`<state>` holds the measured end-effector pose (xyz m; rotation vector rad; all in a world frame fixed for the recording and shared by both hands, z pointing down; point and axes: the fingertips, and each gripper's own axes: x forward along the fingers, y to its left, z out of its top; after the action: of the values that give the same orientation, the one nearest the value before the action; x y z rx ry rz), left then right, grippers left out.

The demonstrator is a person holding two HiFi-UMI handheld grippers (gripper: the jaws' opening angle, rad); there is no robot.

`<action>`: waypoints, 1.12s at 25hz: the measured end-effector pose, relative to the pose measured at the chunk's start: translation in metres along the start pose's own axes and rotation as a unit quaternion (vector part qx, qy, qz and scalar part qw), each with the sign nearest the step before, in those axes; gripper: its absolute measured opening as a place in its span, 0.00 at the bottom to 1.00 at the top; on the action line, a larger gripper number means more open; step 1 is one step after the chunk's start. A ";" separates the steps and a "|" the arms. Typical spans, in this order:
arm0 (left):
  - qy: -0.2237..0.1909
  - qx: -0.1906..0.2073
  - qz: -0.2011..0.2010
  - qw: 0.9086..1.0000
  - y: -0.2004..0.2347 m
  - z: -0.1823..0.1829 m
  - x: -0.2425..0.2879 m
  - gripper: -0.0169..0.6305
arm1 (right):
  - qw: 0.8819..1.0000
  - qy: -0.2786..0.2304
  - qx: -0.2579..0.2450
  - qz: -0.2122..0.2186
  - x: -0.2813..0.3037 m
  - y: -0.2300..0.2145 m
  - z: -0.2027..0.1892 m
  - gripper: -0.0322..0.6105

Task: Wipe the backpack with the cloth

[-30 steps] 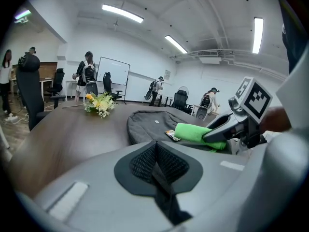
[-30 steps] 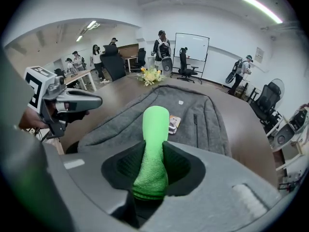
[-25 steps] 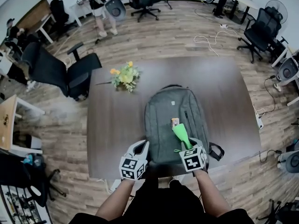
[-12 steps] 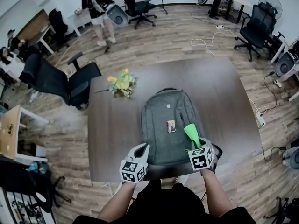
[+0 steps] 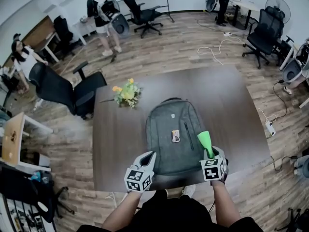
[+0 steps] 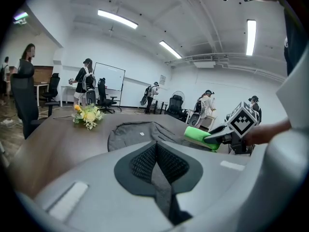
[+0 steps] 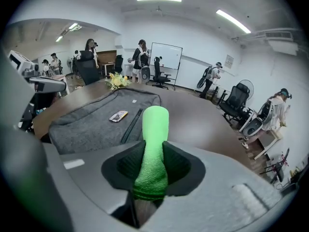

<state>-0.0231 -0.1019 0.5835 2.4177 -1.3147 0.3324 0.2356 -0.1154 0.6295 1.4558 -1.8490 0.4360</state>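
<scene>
1. The grey backpack (image 5: 169,129) lies flat in the middle of the dark worktop (image 5: 231,105), its top end pointing away from the person. A small card-like item (image 5: 175,136) rests on its front panel.
2. The green cloth (image 5: 205,142), rolled into a stubby tube, sticks out of the right tool (image 5: 211,154). In the right gripper view, the tool's jaws are clamped on the cloth's lower end.
3. A second ago the cloth hung over the pack's lower middle, just beside the card-like item. It has since slid to the person's right and now sits over the pack's right edge, near the lower corner. From above it is hard to tell whether its tip touches the fabric.
4. The left tool (image 5: 147,157) stays at the pack's lower left corner, much where it was. Its jaws are pressed together with nothing between them.
5. A bunch of yellow flowers (image 5: 126,94) lies on the worktop beyond the pack's upper left, apart from it.
</scene>
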 end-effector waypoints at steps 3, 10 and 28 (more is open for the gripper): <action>-0.006 -0.001 0.005 1.000 0.000 0.005 -0.001 0.05 | 0.999 -0.054 0.006 0.008 -0.009 0.003 0.021 0.22; -0.050 -0.014 0.008 0.999 -0.001 0.037 -0.015 0.05 | 0.975 -0.215 0.047 0.034 -0.050 0.007 0.090 0.22; -0.113 0.077 0.010 0.991 -0.021 0.092 -0.028 0.05 | 0.917 -0.394 0.025 0.053 -0.131 0.016 0.185 0.21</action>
<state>-0.0177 -0.1096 0.4858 2.6372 -1.4570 0.1738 0.1705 -0.1419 0.4136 1.7197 -2.5584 -0.0941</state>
